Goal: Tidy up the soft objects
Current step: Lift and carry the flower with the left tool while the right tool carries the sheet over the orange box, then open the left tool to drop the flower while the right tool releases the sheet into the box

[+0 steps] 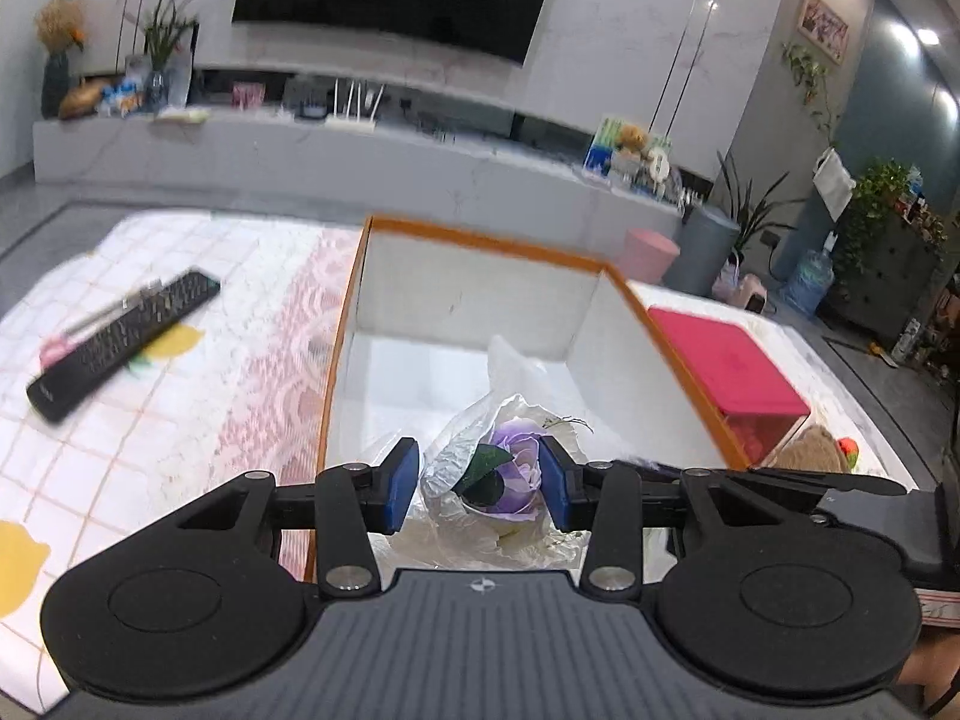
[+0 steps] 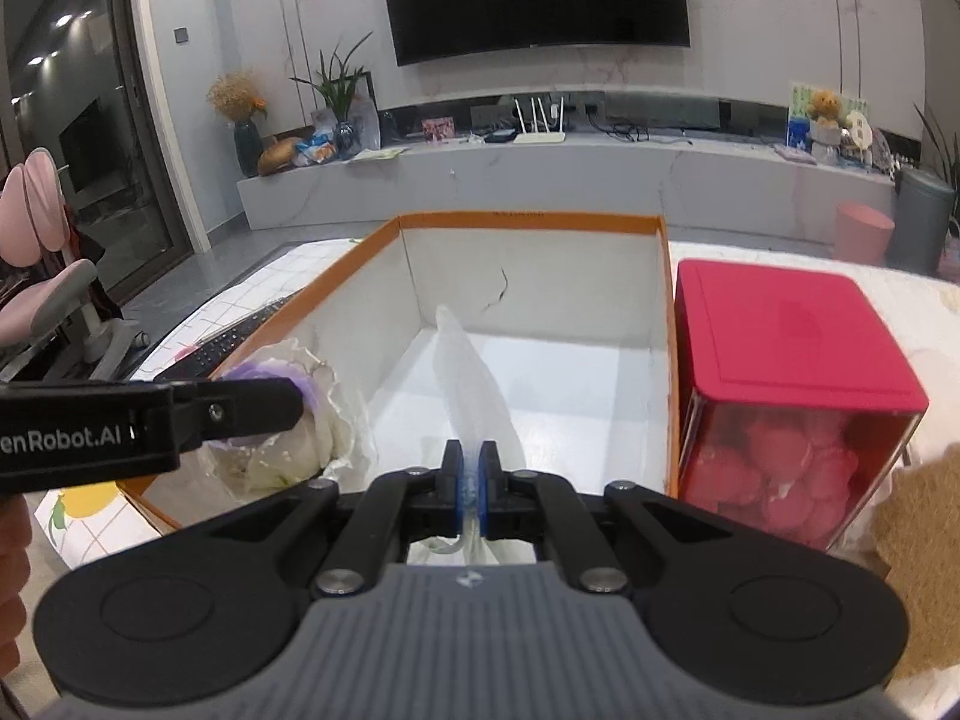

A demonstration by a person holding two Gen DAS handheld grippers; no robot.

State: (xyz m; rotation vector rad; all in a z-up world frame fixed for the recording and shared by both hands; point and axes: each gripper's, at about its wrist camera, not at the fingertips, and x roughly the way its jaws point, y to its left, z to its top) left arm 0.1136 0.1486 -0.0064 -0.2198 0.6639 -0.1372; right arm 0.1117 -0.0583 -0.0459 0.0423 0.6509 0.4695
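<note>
The wrapped flower (image 1: 510,474), a purple bloom with dark leaves in crinkled clear film, sits between the blue pads of my left gripper (image 1: 479,483); the jaws stand about half open and both pads look pressed against the wrap, so I judge it held, not loose; it hangs over the near left corner of the orange-rimmed box (image 1: 480,240), just inside the rim. In the right wrist view the same flower (image 2: 282,420) shows at the box's left wall, partly behind the left gripper's black finger. My right gripper (image 2: 471,483) is pinched tight on a thin strip of the white plastic bag (image 2: 474,372); the bag trails forward from the pads and lies along the pale floor of the box (image 2: 528,217).

How far along: both soft things I carry are over or inside the box but neither is let go; the box floor otherwise looks bare, so I take this as early filling, not the end. Left to do, as I judge it: lower and release the flower, release the bag; a brown fuzzy thing (image 2: 912,540) lies outside the box at the right, beside the red-lidded container (image 2: 798,336), and may want putting away too; what it is I cannot tell. The keyboard (image 1: 120,336) on the tablecloth is not soft and I would leave it.
</note>
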